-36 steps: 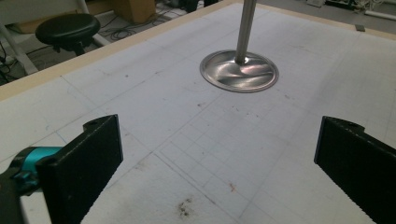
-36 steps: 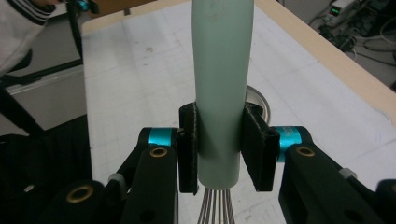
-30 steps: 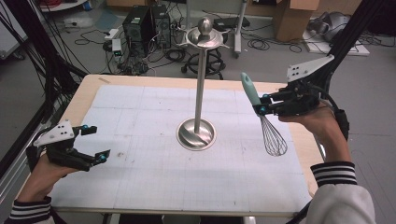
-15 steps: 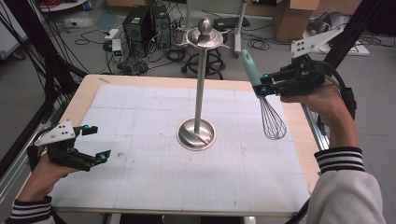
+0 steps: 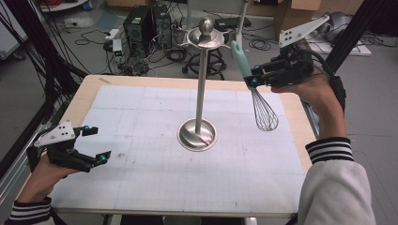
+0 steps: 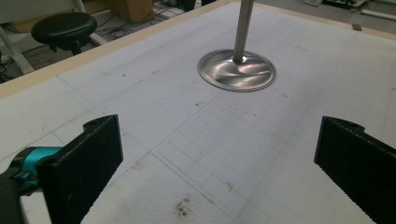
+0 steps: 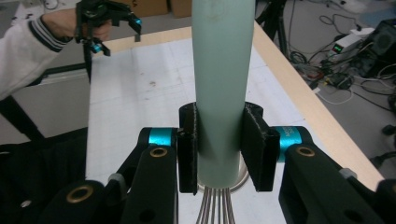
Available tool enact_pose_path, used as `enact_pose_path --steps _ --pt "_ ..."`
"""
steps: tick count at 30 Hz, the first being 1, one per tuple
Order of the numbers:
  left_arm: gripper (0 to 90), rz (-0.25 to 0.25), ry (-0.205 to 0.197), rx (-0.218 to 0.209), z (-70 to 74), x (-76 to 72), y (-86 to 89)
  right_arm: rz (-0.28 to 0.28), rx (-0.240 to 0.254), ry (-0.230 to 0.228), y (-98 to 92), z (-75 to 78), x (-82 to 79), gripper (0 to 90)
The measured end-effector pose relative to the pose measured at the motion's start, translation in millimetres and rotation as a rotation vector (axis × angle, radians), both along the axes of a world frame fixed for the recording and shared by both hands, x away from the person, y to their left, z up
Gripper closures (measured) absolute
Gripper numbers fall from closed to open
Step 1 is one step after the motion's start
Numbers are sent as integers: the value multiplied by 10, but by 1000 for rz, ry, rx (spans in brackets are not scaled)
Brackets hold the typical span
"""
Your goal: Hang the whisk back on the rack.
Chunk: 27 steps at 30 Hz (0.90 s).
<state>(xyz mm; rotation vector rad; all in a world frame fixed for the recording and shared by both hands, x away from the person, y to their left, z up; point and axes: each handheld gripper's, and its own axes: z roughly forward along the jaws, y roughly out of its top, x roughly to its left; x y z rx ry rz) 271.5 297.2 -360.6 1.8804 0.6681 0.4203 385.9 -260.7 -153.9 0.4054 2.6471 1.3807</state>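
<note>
A steel stand [image 5: 201,79] with a round base [image 6: 236,71] and a knobbed top disc rises from the middle of the white mat. My right gripper [image 5: 249,77] holds a whisk [image 5: 264,112] in the air to the right of the pole, wire head hanging down, pale green handle [image 7: 222,70] pointing up toward the stand's top. Its pads [image 7: 255,148] press on both sides of the handle. My left gripper [image 5: 96,145] rests low over the mat's front left, jaws wide apart with nothing between them [image 6: 219,163]. It also appears far off in the right gripper view [image 7: 114,25].
The wooden table [image 5: 84,96] carries a white gridded mat [image 5: 155,168]. Beyond its far edge, computer boxes [image 5: 145,23] and cables lie on the floor. Black frame tubes [image 5: 354,28] stand at the right. A black stool [image 6: 63,28] sits beyond the table's edge.
My right gripper has lifted the whisk and carried it left, closer to the stand's top. The left gripper has stayed where it was.
</note>
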Motion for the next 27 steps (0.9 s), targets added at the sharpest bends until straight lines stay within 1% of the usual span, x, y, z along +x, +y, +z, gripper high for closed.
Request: enact_pose_path --steps 9,14,19,20,22,25,26,27 --pt "17 1 -4 -6 11 -1 20 15 -12 5 120 -33 70 696" --pt "17 4 -8 -11 23 -8 30 12 -17 13 172 -50 88 695" --pt "17 6 -9 -13 29 -13 36 16 -8 12 232 -92 123 696" --pt "17 5 -9 -14 29 -12 37 19 -7 21 245 -102 127 695" --pt "17 6 -9 -13 29 -11 42 20 -4 18 274 -123 145 695" --pt "17 7 -8 -15 29 -11 46 23 6 33 316 -148 162 694" --pt "17 7 -9 -16 30 -11 48 27 8 26 328 -153 175 693" --pt "17 7 -8 -17 30 -10 49 27 7 35 344 -156 179 693"
